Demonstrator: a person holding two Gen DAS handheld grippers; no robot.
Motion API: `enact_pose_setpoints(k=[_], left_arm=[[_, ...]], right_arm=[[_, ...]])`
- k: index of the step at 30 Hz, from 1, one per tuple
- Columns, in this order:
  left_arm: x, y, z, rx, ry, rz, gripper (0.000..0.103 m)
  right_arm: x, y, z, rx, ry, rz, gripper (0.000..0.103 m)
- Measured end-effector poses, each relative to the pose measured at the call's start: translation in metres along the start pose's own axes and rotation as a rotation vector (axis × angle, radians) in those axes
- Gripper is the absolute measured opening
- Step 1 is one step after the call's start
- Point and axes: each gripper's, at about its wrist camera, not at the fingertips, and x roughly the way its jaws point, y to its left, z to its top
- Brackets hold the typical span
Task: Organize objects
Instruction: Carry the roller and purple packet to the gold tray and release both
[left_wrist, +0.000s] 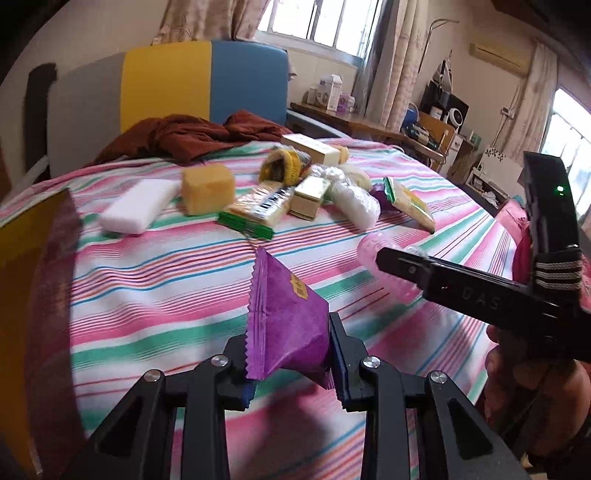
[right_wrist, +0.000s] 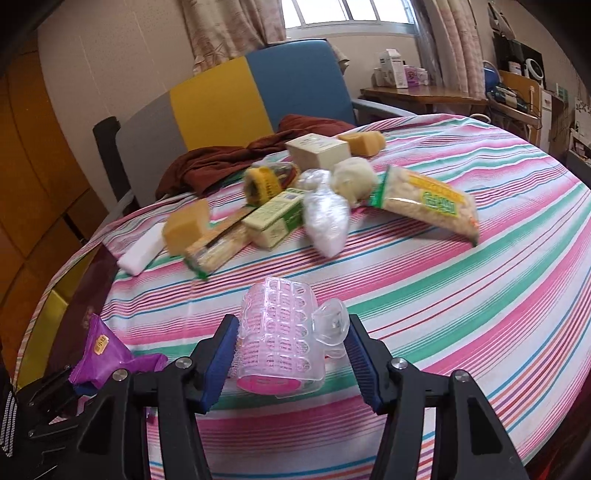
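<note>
A: Left gripper (left_wrist: 288, 354) is pinching a purple snack packet (left_wrist: 286, 325) between its blue pads; the packet is standing up out of the jaws, crimped edge uppermost, lifted clear of the striped bedsheet (left_wrist: 166, 280).

B: Confirming from the right wrist view: the same packet is showing at lower left, in the other tool's fingers. And the right gripper (right_wrist: 291, 354)?

A: It is clamping a clear pink plastic holder (right_wrist: 280, 336) with a suction cup (right_wrist: 330, 321) on its side. Its jaws are standing fairly wide, with the left pad against the holder's wall and the right pad against the suction cup. The holder is lying sideways between them, above the sheet.

B: In the left wrist view the right gripper is reaching in from the right with the pink holder at its tip, and a hand (left_wrist: 532, 380) is gripping its handle.

A: The rest of the pile is sitting farther back on the bed: a white foam block (left_wrist: 138, 206), a yellow sponge (left_wrist: 208, 188), a flat green-edged packet (left_wrist: 255, 214), a small green-and-cream box (left_wrist: 310, 195), a knotted clear bag (left_wrist: 354, 201), and a long bag of pale snacks (right_wrist: 428, 203).

B: Behind them, a cream box (right_wrist: 317, 149) is resting beside a second yellow sponge (right_wrist: 364, 142), near a rumpled brown cloth (left_wrist: 184, 136) at the headboard (left_wrist: 166, 88).

A: Blur is softening the pile; labels are unreadable.
</note>
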Motion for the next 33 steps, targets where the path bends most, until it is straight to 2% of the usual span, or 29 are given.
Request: enact_pose_setpoints(k=[4,12,20,25,29,33], left_arm=[[-0.028,0.014,-0.005,-0.018,-0.039,0.009,0.033],[-0.095,0.064,-0.013,-0.153,-0.141,0.054,0.033],[-0.148,0.143,-0.031,-0.315,-0.193,0.236,0.033],[-0.161,0.187,-0.042,-0.39,-0.173,0.361,0.033],[-0.161,0.218,-0.052,-0.432,-0.122,0.419,0.033],[-0.158,0.242,-0.066,-0.456,-0.065,0.461,0.033]], right_arm=[[-0.005,0.027,-0.003,-0.035,0.018,0.059,0.059],[-0.013,0.098,-0.008,-0.159,0.036,0.194,0.059],[-0.03,0.191,-0.009,-0.344,0.036,0.366,0.059],[-0.021,0.247,-0.018,-0.431,0.102,0.443,0.059],[-0.004,0.279,-0.029,-0.467,0.184,0.469,0.059],[0.024,0.302,-0.041,-0.45,0.274,0.485,0.059]])
